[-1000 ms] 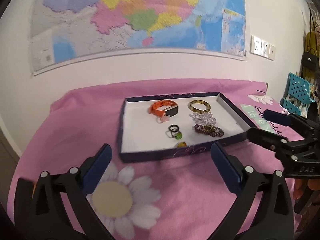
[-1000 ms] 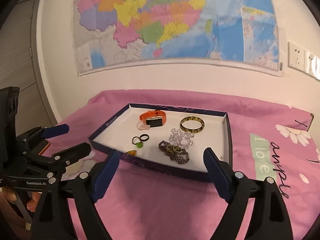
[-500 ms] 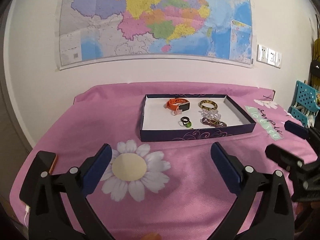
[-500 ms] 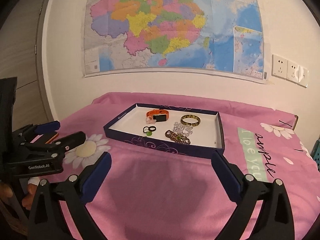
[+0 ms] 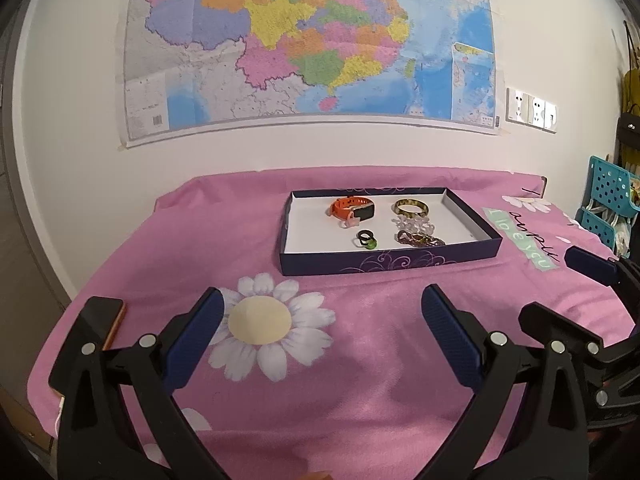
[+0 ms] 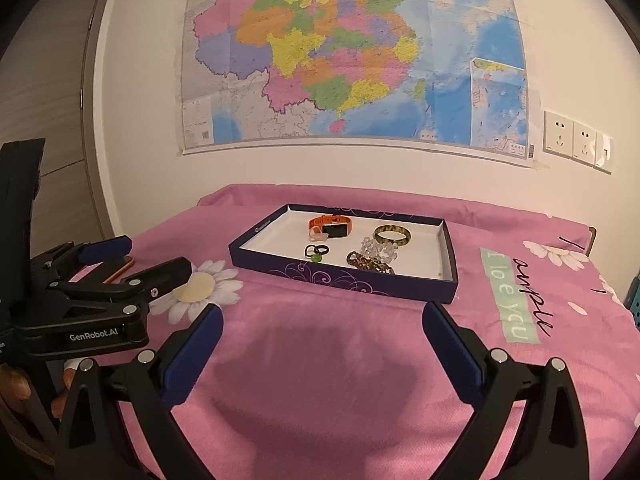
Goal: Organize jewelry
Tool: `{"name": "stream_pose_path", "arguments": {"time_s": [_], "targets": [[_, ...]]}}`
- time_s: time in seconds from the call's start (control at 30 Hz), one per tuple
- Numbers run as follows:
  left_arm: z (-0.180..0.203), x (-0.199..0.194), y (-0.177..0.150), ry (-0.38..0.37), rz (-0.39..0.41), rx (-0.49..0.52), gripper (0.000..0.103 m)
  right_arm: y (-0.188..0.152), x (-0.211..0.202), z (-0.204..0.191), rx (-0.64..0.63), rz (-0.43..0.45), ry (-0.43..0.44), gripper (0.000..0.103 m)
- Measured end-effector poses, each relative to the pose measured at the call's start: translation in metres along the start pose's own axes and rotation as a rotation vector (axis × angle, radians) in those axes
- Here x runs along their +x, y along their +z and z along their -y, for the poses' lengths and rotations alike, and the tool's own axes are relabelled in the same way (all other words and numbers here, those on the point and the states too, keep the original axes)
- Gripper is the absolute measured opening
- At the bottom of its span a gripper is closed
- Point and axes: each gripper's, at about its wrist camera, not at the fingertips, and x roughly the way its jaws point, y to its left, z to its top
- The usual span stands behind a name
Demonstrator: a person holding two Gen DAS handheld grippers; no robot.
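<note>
A dark blue tray (image 5: 472,216) (image 6: 448,256) with a white floor sits on the pink cloth near the wall. In it lie an orange watch (image 5: 352,207) (image 6: 331,225), a gold bangle (image 5: 410,208) (image 6: 392,235), a clear bead bracelet (image 5: 413,224) (image 6: 378,249), a brown bracelet (image 5: 419,238) (image 6: 370,262) and black rings with a green stone (image 5: 366,239) (image 6: 316,252). My left gripper (image 5: 322,312) (image 6: 136,256) and right gripper (image 6: 322,328) (image 5: 560,284) are both open and empty, well short of the tray's front wall.
A phone (image 5: 102,322) (image 6: 118,268) lies at the table's left edge. The pink cloth (image 5: 360,360) has daisy prints. A map hangs on the wall (image 5: 308,40). A teal basket (image 5: 608,196) stands at the right, past the table.
Both grippers have pulled back from the tray and risen, so the tray looks smaller and farther. Both have stayed open and empty.
</note>
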Motion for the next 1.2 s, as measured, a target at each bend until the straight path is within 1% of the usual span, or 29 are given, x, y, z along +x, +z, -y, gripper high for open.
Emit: {"name": "stream_pose_path", "arguments": {"time_s": [1.2], "targets": [[-0.0011, -0.0089, 0.0006, 0.004, 0.012, -0.005, 0.097, -0.0026, 0.0021, 0.0018, 0.017, -0.021, -0.011, 0.096]]}}
